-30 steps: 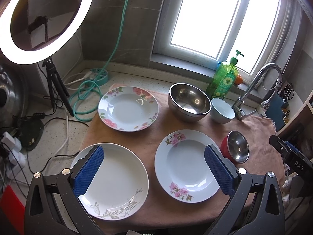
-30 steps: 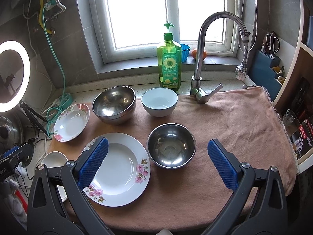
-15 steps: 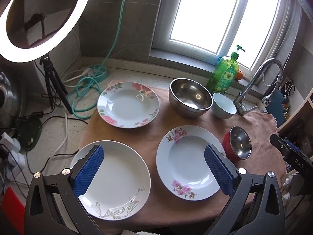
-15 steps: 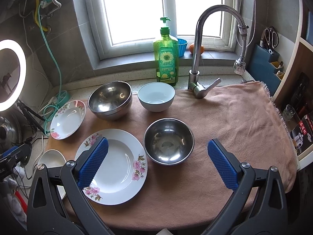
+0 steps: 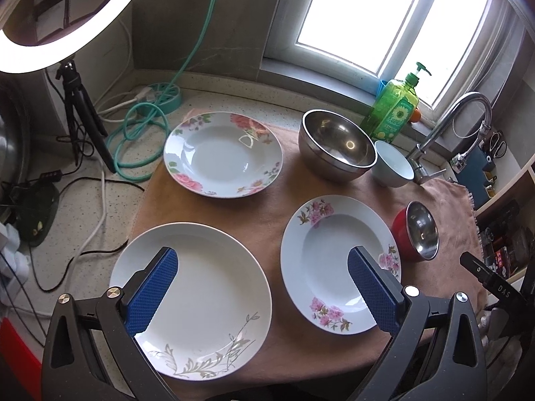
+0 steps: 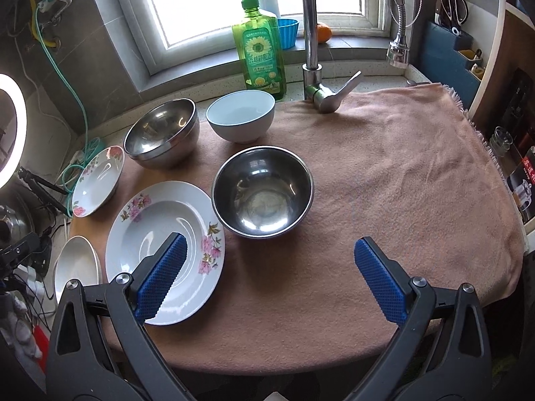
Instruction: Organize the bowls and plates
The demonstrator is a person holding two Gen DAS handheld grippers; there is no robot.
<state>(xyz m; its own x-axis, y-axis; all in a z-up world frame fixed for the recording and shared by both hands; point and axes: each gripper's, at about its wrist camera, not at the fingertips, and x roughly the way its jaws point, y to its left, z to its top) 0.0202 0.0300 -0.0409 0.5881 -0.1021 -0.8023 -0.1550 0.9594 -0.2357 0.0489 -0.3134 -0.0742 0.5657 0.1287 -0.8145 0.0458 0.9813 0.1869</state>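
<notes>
So, both of your tools are spread wide and carrying nothing: the left gripper [image 5: 262, 289] hangs above the near edge of the pink cloth [image 6: 384, 173], its fingers framing the gap between two plates, and the right gripper [image 6: 267, 277] hovers over bare cloth just in front of the small steel bowl [image 6: 263, 191]. Nothing is stacked yet, so the first job looks like picking a base for each pile. For the plates, I would take the plain white plate [image 5: 190, 299] with the grey sprig under your left finger as the bottom one, since it looks the widest; the plate with pink blossoms [image 5: 337, 264] lies just beside it, and the rose-rimmed plate [image 5: 223, 154] sits farther back. Come at a plate's rim from the side, one finger sliding under the lip and one above, because a glazed rim is slippery and the cloth gives you a little room to get under. For bowls, the large steel bowl [image 6: 163, 132] near the back makes the natural nest, with the white bowl [image 6: 240, 116] just beside it near the green soap bottle [image 6: 260, 50]. Keep your right hand low and clear of the tap [image 6: 312, 33] while lifting, and pinch the small bowl's wall, not across its whole mouth.
</notes>
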